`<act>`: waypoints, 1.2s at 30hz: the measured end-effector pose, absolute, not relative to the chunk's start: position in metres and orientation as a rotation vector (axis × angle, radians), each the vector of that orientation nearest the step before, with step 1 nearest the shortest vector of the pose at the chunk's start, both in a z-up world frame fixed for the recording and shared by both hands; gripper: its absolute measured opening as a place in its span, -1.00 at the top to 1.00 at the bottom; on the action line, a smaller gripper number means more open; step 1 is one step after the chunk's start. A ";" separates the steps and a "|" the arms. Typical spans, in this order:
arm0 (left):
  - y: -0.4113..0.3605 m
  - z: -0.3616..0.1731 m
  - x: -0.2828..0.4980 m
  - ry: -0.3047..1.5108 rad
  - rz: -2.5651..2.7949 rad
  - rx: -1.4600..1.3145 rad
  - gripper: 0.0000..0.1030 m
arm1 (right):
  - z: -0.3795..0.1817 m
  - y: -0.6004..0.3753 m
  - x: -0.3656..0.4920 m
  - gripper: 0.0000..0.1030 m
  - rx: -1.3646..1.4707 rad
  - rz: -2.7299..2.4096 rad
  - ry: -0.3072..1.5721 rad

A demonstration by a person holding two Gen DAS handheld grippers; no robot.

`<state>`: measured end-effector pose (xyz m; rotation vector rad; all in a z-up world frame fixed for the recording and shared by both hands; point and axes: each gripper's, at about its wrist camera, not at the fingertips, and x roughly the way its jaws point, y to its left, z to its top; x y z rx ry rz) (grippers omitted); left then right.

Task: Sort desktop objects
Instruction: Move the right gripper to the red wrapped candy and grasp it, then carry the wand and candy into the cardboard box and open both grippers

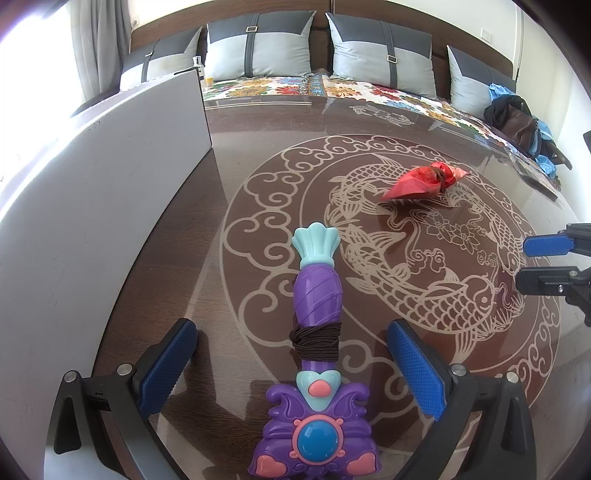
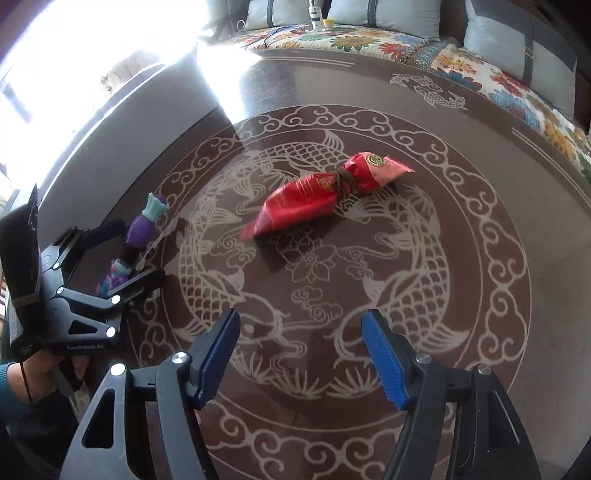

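Observation:
A purple and teal toy wand [image 1: 317, 314] with a dark cord wound round its handle lies on the brown table [image 1: 258, 155], between the open fingers of my left gripper [image 1: 291, 354]; no pad touches it. It also shows in the right wrist view [image 2: 138, 236], with the left gripper [image 2: 125, 251] around it. A red packet [image 2: 321, 192] tied with dark cord lies in the middle of the table, ahead of my open, empty right gripper [image 2: 301, 354]. The packet also shows in the left wrist view [image 1: 424, 181], as does the right gripper [image 1: 535, 266].
A white board [image 1: 110, 177] lies along the table's left side. Behind the table is a sofa with grey cushions [image 1: 258, 48] and a floral cover [image 2: 369, 37]. A small bottle [image 2: 316, 14] stands there. A dark bag [image 1: 517, 118] sits at the far right.

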<state>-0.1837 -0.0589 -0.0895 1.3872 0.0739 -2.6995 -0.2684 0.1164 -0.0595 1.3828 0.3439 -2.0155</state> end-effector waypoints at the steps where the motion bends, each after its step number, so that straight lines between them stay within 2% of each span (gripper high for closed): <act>1: -0.059 -0.089 -0.184 0.074 -2.700 1.387 -1.00 | -0.056 0.120 -0.270 -0.36 1.376 -2.043 0.351; 3: -0.060 -0.089 -0.184 0.071 -2.702 1.403 -1.00 | -0.050 0.122 -0.284 -0.40 1.414 -2.086 0.279; 8: -0.064 -0.090 -0.182 0.049 -2.738 1.413 -1.00 | -0.054 0.105 -0.329 -0.45 1.638 -2.081 -0.130; 9: -0.063 -0.090 -0.183 0.049 -2.738 1.410 -1.00 | -0.052 0.100 -0.333 -0.45 1.631 -2.098 -0.159; 10: -0.063 -0.090 -0.183 0.048 -2.738 1.409 -1.00 | -0.046 0.091 -0.336 -0.45 1.600 -2.145 -0.112; 12: -0.063 -0.090 -0.183 0.048 -2.738 1.410 -1.00 | -0.030 0.070 -0.337 -0.45 1.462 -2.225 0.149; 15: -0.063 -0.090 -0.182 0.048 -2.738 1.410 -1.00 | -0.018 0.036 -0.330 -0.66 1.245 -2.143 0.591; 17: -0.063 -0.090 -0.182 0.048 -2.738 1.410 -1.00 | -0.020 0.021 -0.327 -0.67 1.174 -2.037 0.763; 21: -0.063 -0.090 -0.182 0.048 -2.738 1.410 -1.00 | -0.041 0.004 -0.330 -0.67 1.218 -1.889 0.879; 23: -0.064 -0.089 -0.181 0.048 -2.747 1.435 -1.00 | -0.050 0.002 -0.340 -0.66 1.255 -1.877 0.835; 24: -0.062 -0.089 -0.182 0.021 -2.758 1.476 -1.00 | -0.055 0.002 -0.345 -0.61 1.282 -1.879 0.794; 25: -0.062 -0.088 -0.180 0.002 -2.780 1.500 -0.99 | -0.058 0.003 -0.350 -0.40 1.305 -1.881 0.754; 26: -0.062 -0.086 -0.175 0.003 -2.816 1.493 -0.88 | -0.061 0.006 -0.352 -0.26 1.324 -1.878 0.724; 27: -0.064 -0.083 -0.170 0.009 -2.844 1.473 -0.57 | -0.064 0.007 -0.351 0.14 1.354 -1.865 0.698; 28: -0.066 -0.081 -0.167 0.010 -2.856 1.465 -0.31 | -0.066 0.008 -0.349 0.39 1.371 -1.856 0.690; 29: -0.068 -0.079 -0.165 0.026 -2.878 1.465 -0.19 | -0.066 0.010 -0.342 0.49 1.354 -1.856 0.699; 30: -0.070 -0.077 -0.165 0.055 -2.906 1.471 0.17 | -0.065 0.012 -0.335 0.64 1.344 -1.845 0.707; 33: -0.074 -0.072 -0.163 0.109 -2.939 1.463 0.17 | -0.058 0.018 -0.312 0.65 1.331 -1.865 0.703; 36: -0.078 -0.057 -0.150 0.167 -2.971 1.401 0.17 | -0.042 0.032 -0.294 0.65 1.336 -1.915 0.594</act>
